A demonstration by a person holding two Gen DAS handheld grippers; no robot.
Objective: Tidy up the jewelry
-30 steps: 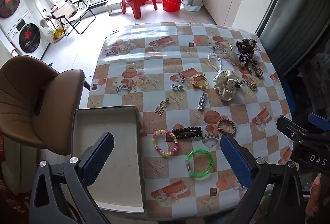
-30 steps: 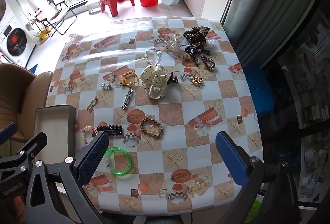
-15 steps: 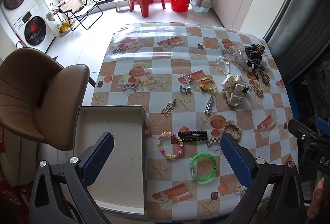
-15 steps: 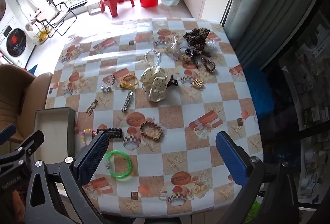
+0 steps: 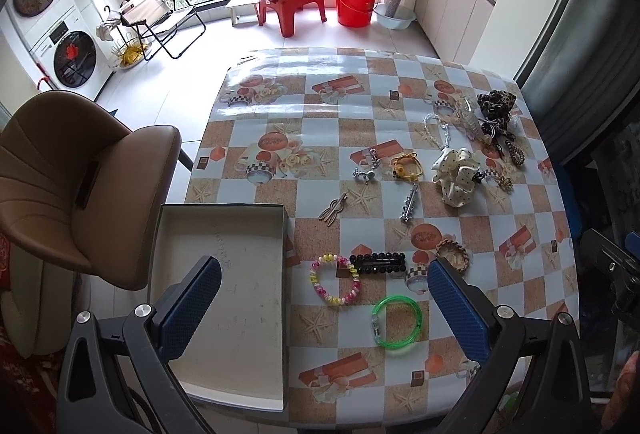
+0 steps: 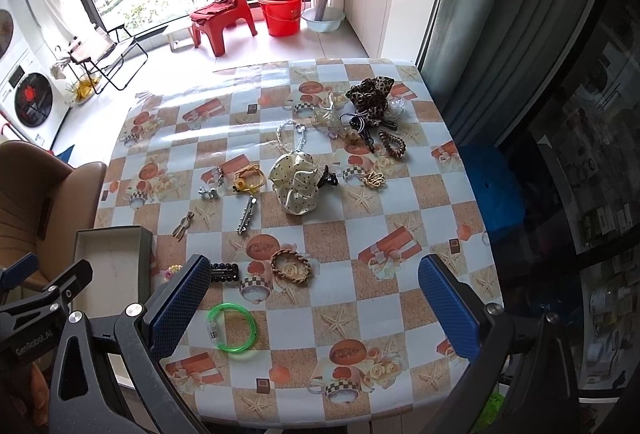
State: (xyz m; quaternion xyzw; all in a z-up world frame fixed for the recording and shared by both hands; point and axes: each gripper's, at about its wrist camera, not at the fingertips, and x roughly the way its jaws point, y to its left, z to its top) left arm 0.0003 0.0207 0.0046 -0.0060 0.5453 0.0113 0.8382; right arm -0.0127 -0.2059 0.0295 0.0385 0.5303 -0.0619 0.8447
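Left wrist view: the desk point(image 5: 360, 114), under a glossy checked oilcloth, fills the middle. At 9 o'clock a tan padded chair point(image 5: 60, 174) stands beside it. At 7 o'clock a shallow grey cardboard box point(image 5: 224, 234) sits on the desk's near-left corner with nothing in it. The left gripper point(image 5: 324, 298) hovers above with its blue textured fingers point(image 5: 188, 306) spread wide, holding nothing; one covers part of the box floor. At 2 o'clock lies a cream dotted fabric scrunchie point(image 5: 456, 178), with a leopard-print scrunchie point(image 5: 496, 104) farther back. Near centre sit a beaded pastel bracelet point(image 5: 335, 284), touching a black studded hair clip point(image 5: 378, 260), and, toward 5 o'clock, a translucent green bangle point(image 5: 396, 320). A braided tan ring point(image 5: 452, 254) lies by the right finger.

In the right wrist view, the right gripper point(image 6: 316, 308) is likewise released, fingers point(image 6: 448, 310) wide apart over the near desk edge, the bangle between them.
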